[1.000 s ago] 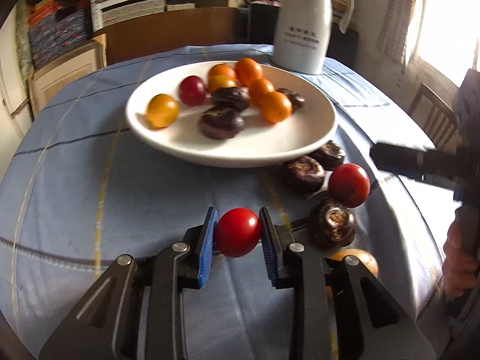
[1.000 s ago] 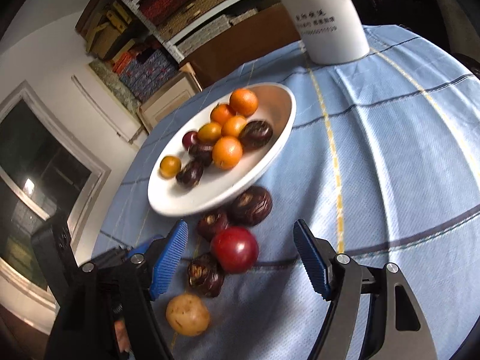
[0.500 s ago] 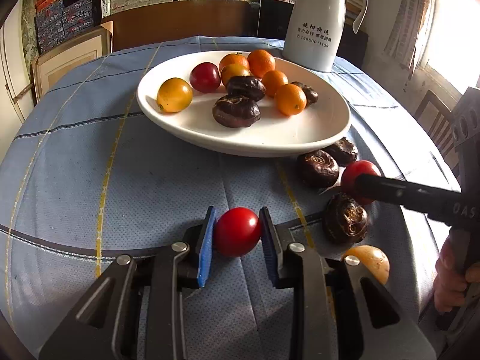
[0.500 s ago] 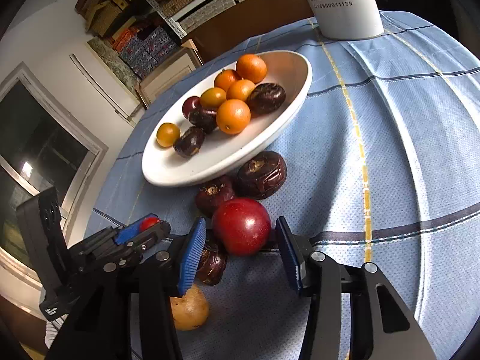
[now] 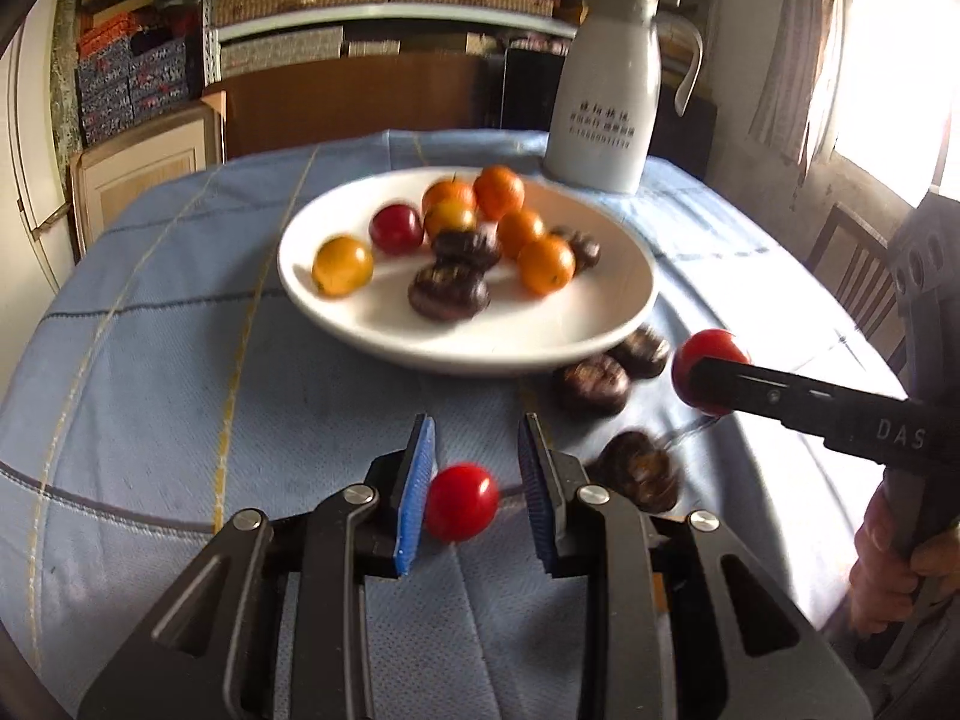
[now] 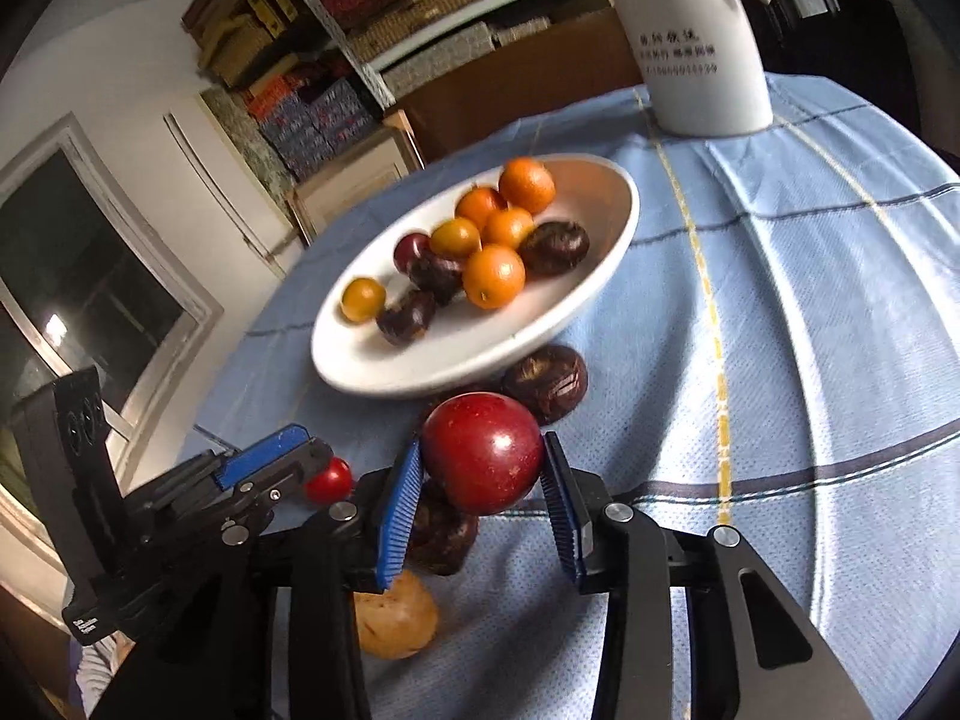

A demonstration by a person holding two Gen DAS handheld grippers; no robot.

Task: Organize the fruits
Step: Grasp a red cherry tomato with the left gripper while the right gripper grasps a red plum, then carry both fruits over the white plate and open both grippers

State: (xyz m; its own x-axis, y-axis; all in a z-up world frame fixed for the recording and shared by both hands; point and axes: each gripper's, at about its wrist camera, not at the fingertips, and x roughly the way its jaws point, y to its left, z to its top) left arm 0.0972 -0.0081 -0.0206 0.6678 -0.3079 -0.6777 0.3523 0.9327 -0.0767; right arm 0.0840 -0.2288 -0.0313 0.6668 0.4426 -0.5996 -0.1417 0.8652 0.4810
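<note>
My left gripper (image 5: pixel 477 483) is open. A small red tomato (image 5: pixel 461 501) sits between its blue pads, touching the left pad and clear of the right one; whether it rests on the cloth I cannot tell. My right gripper (image 6: pixel 480 495) is shut on a larger dark red fruit (image 6: pixel 482 451) and holds it above the cloth, near the white plate (image 6: pixel 576 294). The plate (image 5: pixel 540 330) holds several orange, red and dark brown fruits. In the left wrist view the right gripper's finger (image 5: pixel 798 399) covers part of that red fruit (image 5: pixel 708 354).
Dark brown fruits (image 5: pixel 591 384) lie on the blue cloth by the plate's near rim, another (image 5: pixel 636 471) beside my left gripper. A tan fruit (image 6: pixel 393 618) lies under the right gripper. A white jug (image 5: pixel 606 90) stands behind the plate. A chair (image 5: pixel 858 276) stands at the right.
My left gripper has opened and the small red tomato has slipped lower between its pads. My right gripper has closed on the larger red fruit and lifted it off the cloth.
</note>
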